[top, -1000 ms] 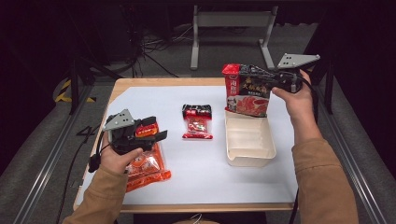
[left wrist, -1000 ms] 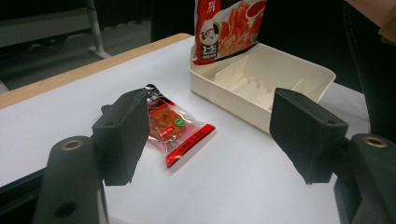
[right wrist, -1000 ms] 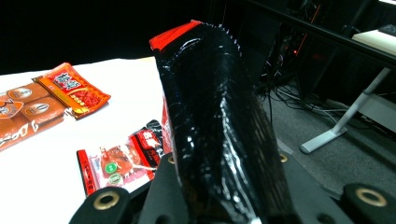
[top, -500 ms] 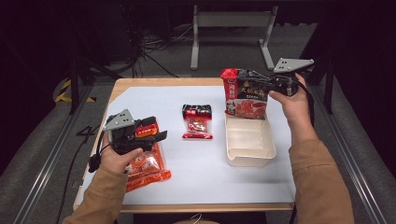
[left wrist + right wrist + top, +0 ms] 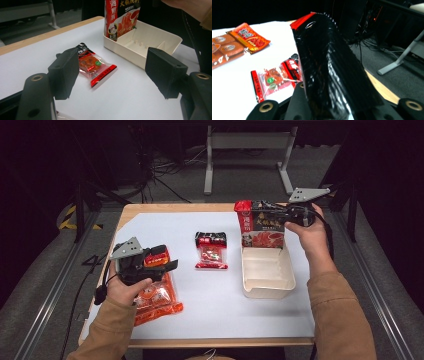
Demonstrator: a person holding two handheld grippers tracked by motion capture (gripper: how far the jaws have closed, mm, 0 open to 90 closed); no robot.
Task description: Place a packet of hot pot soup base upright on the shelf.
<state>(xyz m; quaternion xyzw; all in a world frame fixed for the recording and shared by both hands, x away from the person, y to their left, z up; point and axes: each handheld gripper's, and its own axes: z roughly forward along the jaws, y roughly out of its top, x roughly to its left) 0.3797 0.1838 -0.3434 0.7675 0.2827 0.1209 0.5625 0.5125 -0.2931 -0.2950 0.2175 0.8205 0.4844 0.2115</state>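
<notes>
Lowering the tall sauce pouch [image 5: 262, 224] into the cream tray [image 5: 267, 287], the right tool [image 5: 280, 213] grips it upright, jaws just easing. Next: seat it, let go. The tray's other compartments sit bare. The left tool [image 5: 167, 265] hovers open above orange packets [image 5: 157, 297].

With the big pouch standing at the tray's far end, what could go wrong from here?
The tall pouch, upright in the cream tray and pinched near its top by the right gripper, could flop over on release. The left gripper hovers open over the orange packet; the small packet lies outside the tray.
</notes>
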